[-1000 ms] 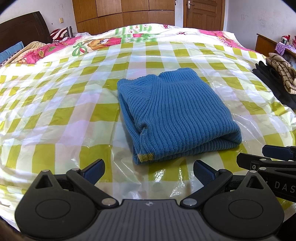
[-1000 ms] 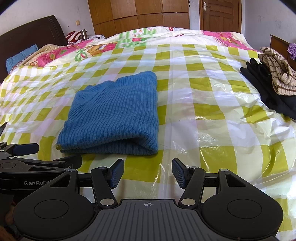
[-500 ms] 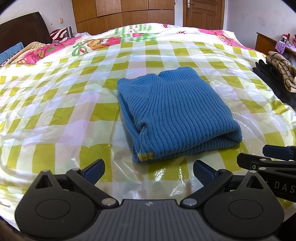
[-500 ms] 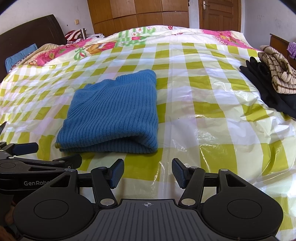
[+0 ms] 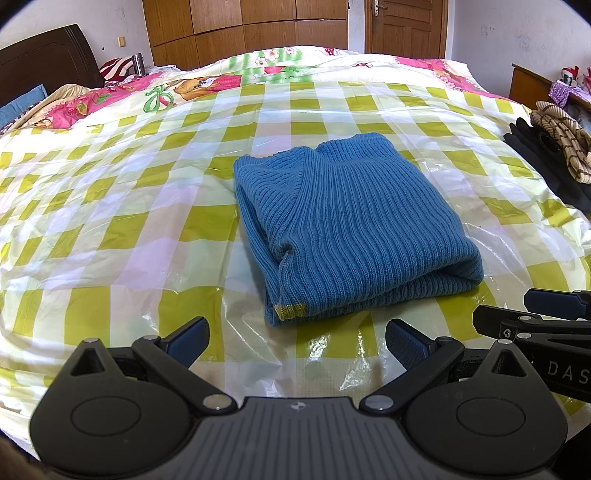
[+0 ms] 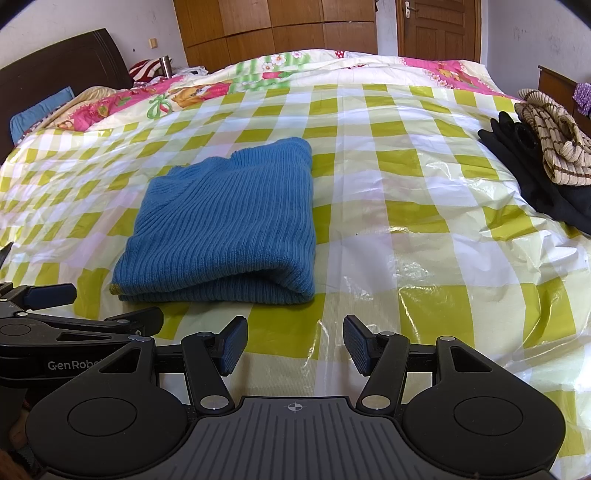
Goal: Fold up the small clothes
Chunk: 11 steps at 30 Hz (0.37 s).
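A blue ribbed knit sweater [image 5: 347,229] lies folded into a thick rectangle on the green-and-white checked plastic sheet [image 5: 110,229] that covers the bed. In the right wrist view the same sweater [image 6: 229,229] sits ahead and to the left. My left gripper [image 5: 297,341] hangs open just short of the sweater's near edge, nothing between its fingers. My right gripper [image 6: 293,345] is also open and empty, a little to the right of the sweater's near fold. Each gripper shows at the edge of the other's view.
A pile of black and brown-striped clothes [image 6: 543,162] lies at the right edge of the bed. A floral quilt [image 5: 207,85], pillows and a dark headboard [image 5: 48,62] are at the far left. Wooden wardrobes and a door [image 6: 437,29] stand behind.
Both grippers have barely shifted; the sweater lies as before and both grippers stay open.
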Available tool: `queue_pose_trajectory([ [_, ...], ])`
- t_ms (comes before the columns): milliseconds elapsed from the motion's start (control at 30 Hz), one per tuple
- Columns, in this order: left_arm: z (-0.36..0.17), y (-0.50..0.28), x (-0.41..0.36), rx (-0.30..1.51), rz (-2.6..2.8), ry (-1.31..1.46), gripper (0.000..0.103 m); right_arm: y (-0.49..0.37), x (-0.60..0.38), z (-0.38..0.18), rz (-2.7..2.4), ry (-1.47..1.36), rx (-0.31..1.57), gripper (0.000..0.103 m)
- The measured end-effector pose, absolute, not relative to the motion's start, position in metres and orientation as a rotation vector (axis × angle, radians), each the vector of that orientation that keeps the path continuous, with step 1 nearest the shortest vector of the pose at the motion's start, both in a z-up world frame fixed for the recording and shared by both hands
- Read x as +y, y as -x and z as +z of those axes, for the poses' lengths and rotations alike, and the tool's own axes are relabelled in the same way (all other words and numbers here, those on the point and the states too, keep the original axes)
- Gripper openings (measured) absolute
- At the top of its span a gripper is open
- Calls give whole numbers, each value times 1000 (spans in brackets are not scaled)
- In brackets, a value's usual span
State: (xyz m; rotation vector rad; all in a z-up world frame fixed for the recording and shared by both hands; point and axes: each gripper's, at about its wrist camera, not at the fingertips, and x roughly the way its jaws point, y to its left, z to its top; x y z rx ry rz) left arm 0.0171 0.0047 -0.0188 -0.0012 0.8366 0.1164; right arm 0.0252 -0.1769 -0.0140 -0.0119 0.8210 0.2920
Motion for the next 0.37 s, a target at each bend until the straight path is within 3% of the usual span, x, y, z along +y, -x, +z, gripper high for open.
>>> queue_pose_trajectory([
  [367,-18,-15,5,828,128,-7,103,-24,-177,-16,295,14,820,57],
])
